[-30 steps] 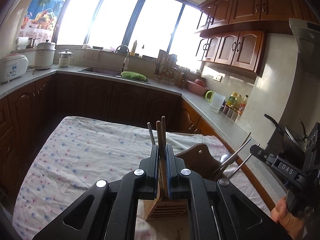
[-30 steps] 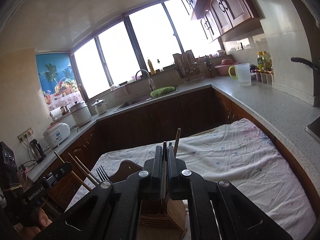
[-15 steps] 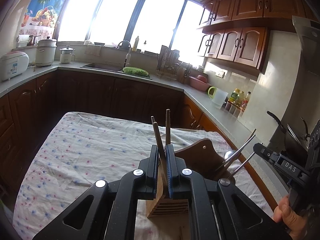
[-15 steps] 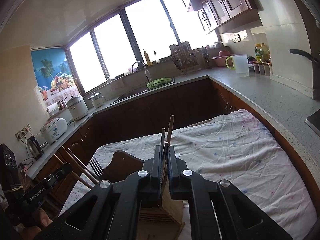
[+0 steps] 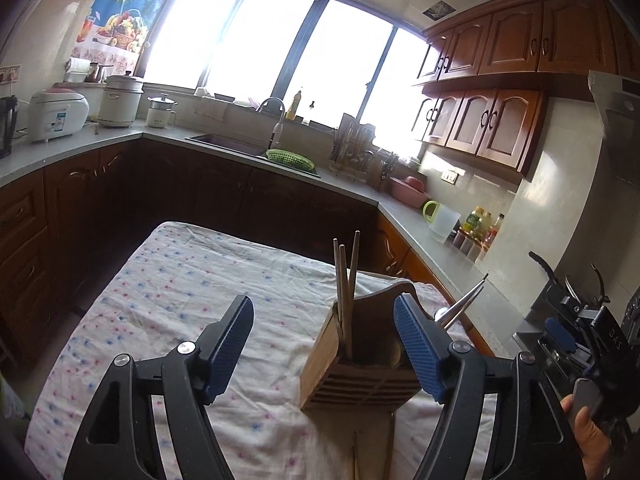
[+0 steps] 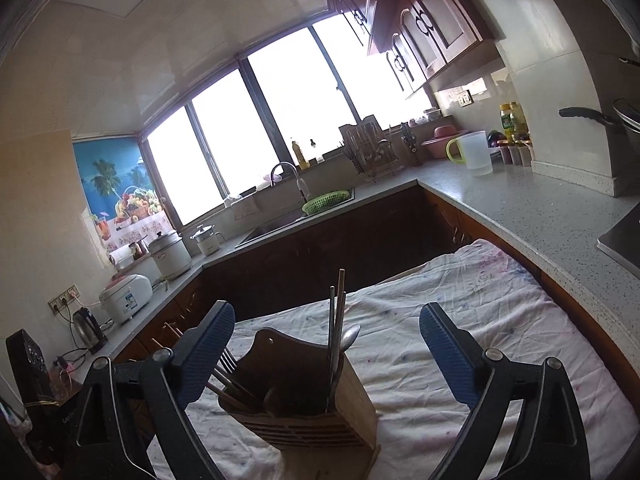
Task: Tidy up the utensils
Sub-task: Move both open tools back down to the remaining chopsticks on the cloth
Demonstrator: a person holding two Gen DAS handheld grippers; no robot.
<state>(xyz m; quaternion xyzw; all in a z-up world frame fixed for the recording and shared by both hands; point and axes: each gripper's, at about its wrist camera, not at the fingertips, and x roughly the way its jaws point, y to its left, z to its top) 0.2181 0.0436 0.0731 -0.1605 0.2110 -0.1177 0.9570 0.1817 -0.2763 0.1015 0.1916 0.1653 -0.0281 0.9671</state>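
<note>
A wooden utensil holder [image 5: 360, 376] stands on the cloth-covered table [image 5: 180, 300]. In the left wrist view several wooden chopsticks [image 5: 345, 280] stand upright in its left compartment and metal handles [image 5: 464, 304] lean out to the right. My left gripper [image 5: 324, 344] is open and empty, its jaws wide apart just in front of the holder. In the right wrist view the holder [image 6: 304, 400] holds chopsticks [image 6: 338, 312], a spoon [image 6: 350, 336] and a fork [image 6: 228, 360]. My right gripper [image 6: 326, 356] is open and empty above it.
Grey countertops [image 6: 520, 216] and dark wooden cabinets run around the table. A sink with a green basket [image 5: 290, 159], a rice cooker [image 5: 56, 116], pots, a white jug [image 6: 474, 154] and bottles stand on the counters. The right gripper and hand show at the left wrist view's right edge [image 5: 580, 360].
Both grippers were shut on utensils over the holder. Both have opened wide and let go; the chopsticks and other utensils now stand in the holder by themselves.
</note>
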